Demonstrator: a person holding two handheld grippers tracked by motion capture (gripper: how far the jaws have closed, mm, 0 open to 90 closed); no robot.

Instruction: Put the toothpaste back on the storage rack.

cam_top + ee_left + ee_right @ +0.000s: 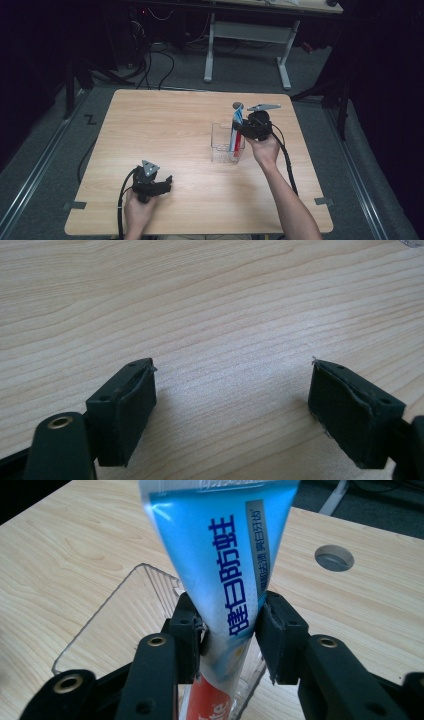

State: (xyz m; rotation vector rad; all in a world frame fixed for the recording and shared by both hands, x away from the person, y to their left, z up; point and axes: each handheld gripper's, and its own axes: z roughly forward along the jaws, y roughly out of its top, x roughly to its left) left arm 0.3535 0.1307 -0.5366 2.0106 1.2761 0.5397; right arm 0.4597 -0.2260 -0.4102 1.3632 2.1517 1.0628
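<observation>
High view: right hand raised beside toothpaste tube.

glossy toothpaste tube, clear plastic box, matt wooden table

Parted hand-held gripper over table

Left gripper: held low in the left hand, forearm entering from the bottom edge; jaws spread wide, nothing between the pads. Right gripper: raised in the right hand, forearm stretched forward, grey plate on top; jaws part-way open, left pad on the tube between them, right pad just beside it
</observation>
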